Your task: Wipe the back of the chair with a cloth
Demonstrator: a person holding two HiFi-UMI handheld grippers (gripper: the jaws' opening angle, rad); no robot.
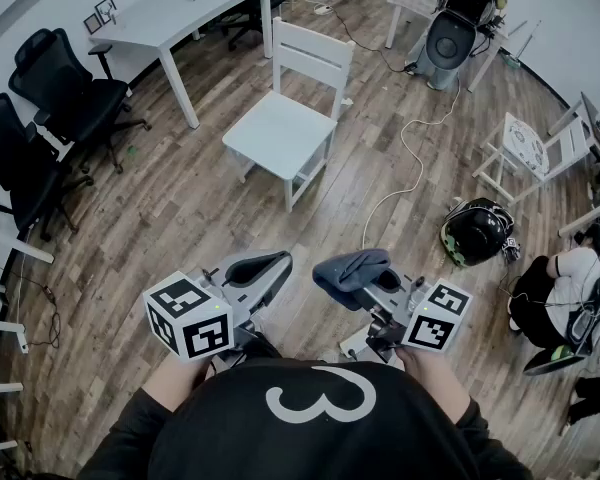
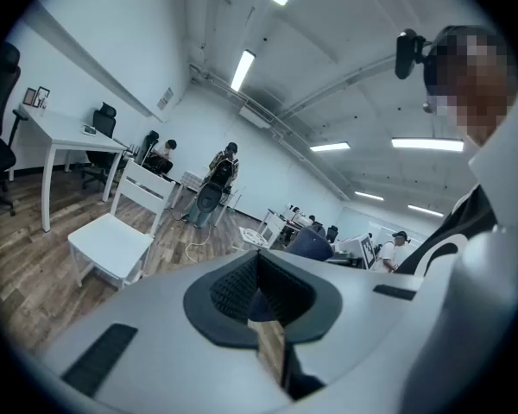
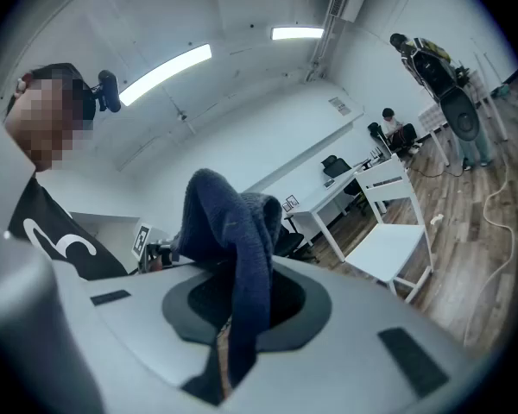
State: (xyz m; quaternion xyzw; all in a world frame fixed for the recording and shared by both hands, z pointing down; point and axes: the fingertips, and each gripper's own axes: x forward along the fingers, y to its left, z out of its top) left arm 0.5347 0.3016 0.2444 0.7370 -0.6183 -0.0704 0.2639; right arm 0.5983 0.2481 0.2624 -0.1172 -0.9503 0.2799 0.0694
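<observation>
Head view: the white chair (image 1: 283, 126) was seen standing on the wooden floor (image 1: 180, 218), well apart from both grippers, its back on the side away from the person. The dark blue cloth (image 1: 352, 267) was held clamped between the jaws of the right gripper (image 1: 372, 286) and bunched over them. The jaws of the left gripper (image 1: 265, 266) were closed together, with nothing held.

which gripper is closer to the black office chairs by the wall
Left. The left gripper is across bare floor from the black office chairs; the right gripper, holding the cloth, is beyond it, farther away.
</observation>
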